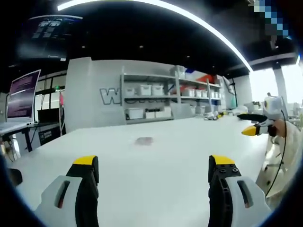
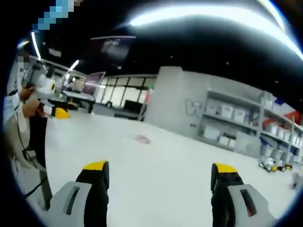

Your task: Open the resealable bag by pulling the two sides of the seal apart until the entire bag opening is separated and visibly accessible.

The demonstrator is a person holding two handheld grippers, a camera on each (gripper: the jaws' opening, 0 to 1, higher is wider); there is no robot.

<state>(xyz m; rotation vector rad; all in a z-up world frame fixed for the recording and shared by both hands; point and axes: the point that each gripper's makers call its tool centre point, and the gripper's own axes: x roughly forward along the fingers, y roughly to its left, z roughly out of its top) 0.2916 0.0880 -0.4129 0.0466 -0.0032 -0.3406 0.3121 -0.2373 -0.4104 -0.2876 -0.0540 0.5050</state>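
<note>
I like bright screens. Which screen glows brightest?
The standing monitor: it glows pale purple, while the hanging screen overhead looks dim.

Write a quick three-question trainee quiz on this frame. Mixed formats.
1. True or false: the left gripper is clamped on the bag.
2. Where does the bag lie? A) flat on the white table, ahead of both grippers B) on a shelf C) between the right gripper's jaws
3. Fill in: the right gripper has its jaws ____.

Key: 1 false, its jaws are apart and empty. 2 A. 3 open.
</note>
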